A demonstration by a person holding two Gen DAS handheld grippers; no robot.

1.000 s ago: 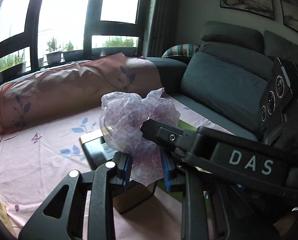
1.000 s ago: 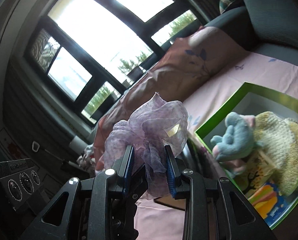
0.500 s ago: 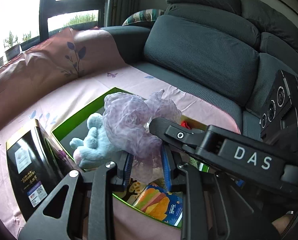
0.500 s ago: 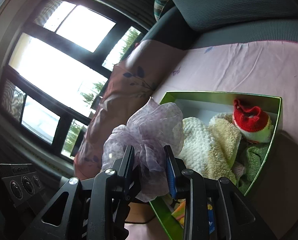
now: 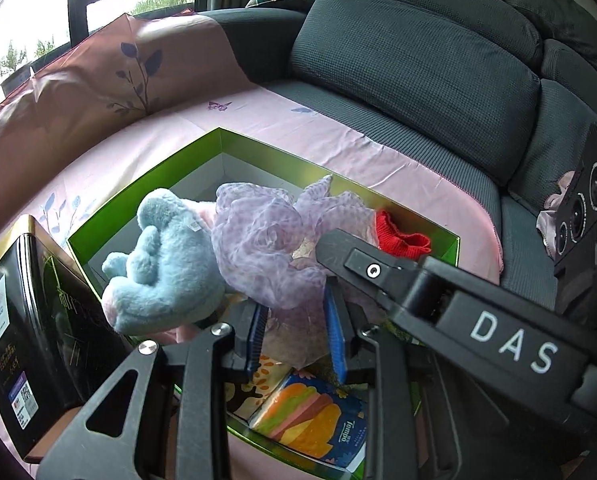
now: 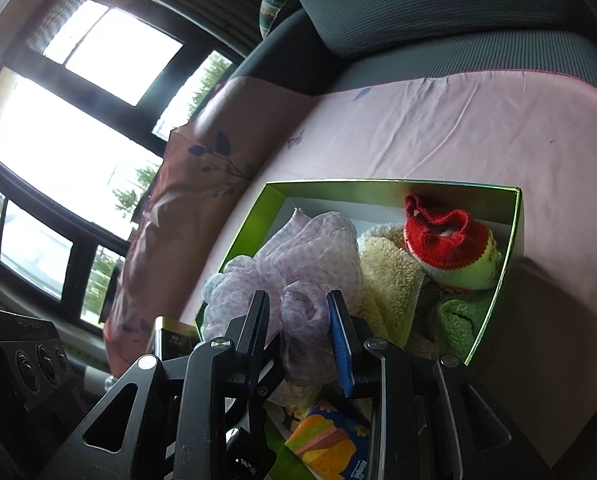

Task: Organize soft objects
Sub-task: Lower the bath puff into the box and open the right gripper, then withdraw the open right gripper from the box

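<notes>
Both the left gripper (image 5: 294, 334) and right gripper (image 6: 300, 334) pinch the lilac gauze scarf (image 5: 270, 248) over the green box (image 6: 512, 232), seemingly unreleased, beside toys already packed.

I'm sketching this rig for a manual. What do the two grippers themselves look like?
Both grippers, left and right, are matte black with triangular cut-outs, silver screws and blue ribbed fingers. The right one's body bears white "DAS" lettering, with three round dials behind.

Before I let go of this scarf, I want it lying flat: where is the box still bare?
Only the far corner of the green box shows bare white floor, behind the blue plush. Elsewhere it's crowded: cream fleece, red knit hat, tissue pack nearest.
</notes>
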